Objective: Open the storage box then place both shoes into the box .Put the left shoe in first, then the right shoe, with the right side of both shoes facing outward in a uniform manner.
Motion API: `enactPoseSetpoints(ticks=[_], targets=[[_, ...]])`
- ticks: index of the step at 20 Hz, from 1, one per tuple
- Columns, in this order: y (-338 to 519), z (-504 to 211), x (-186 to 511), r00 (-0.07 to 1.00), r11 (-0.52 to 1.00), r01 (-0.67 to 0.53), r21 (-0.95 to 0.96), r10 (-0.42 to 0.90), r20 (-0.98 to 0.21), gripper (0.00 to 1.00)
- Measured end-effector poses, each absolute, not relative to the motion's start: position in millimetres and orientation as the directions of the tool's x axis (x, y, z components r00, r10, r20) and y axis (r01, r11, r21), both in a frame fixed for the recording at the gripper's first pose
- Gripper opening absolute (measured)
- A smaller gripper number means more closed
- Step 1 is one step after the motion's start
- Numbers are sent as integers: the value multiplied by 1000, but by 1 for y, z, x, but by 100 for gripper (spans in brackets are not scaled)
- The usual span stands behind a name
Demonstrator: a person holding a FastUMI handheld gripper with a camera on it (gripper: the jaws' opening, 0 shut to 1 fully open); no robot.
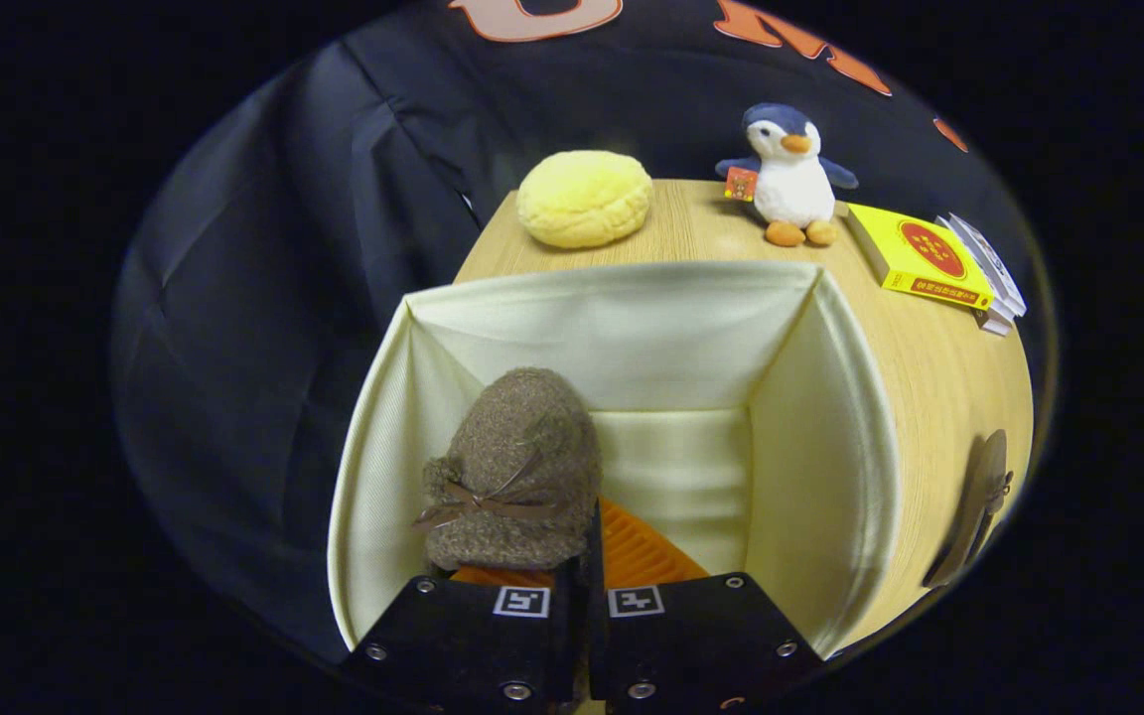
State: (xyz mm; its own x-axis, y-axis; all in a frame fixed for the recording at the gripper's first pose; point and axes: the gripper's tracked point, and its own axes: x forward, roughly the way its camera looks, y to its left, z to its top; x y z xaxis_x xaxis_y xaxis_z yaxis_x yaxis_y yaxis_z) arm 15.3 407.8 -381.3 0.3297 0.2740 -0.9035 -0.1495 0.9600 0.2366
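I look down into the open cream fabric storage box [815, 437] on the wooden table [939, 397]. A brown fuzzy shoe [517, 467] with a small bow hangs inside it, near the left wall, lying on its side with its ribbed orange sole [646, 556] turned to the right. My gripper [587, 561] has its fingers drawn almost together on the shoe's rear edge, just above the box's front rim. The second brown shoe [979, 506] lies on the table to the right of the box, seen only as a dark sliver.
Beyond the box on the table sit a yellow round plush [584, 199], a penguin toy [788, 177] and a yellow book [920, 256] on a small stack. Black cloth hangs behind and to the left.
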Motion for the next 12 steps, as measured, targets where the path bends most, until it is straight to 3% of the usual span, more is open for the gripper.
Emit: enactPoseSetpoints(ticks=[4,6,8,11,12], targets=[[417,-385,-5,224,935,-187,300,338,-914,21],[414,-373,-7,224,919,-213,333,377,-899,21],[410,-357,-14,221,891,-236,387,437,-872,28],[398,-320,-22,241,832,-267,487,547,-802,53],[391,-309,-23,253,815,-279,509,573,-779,58]])
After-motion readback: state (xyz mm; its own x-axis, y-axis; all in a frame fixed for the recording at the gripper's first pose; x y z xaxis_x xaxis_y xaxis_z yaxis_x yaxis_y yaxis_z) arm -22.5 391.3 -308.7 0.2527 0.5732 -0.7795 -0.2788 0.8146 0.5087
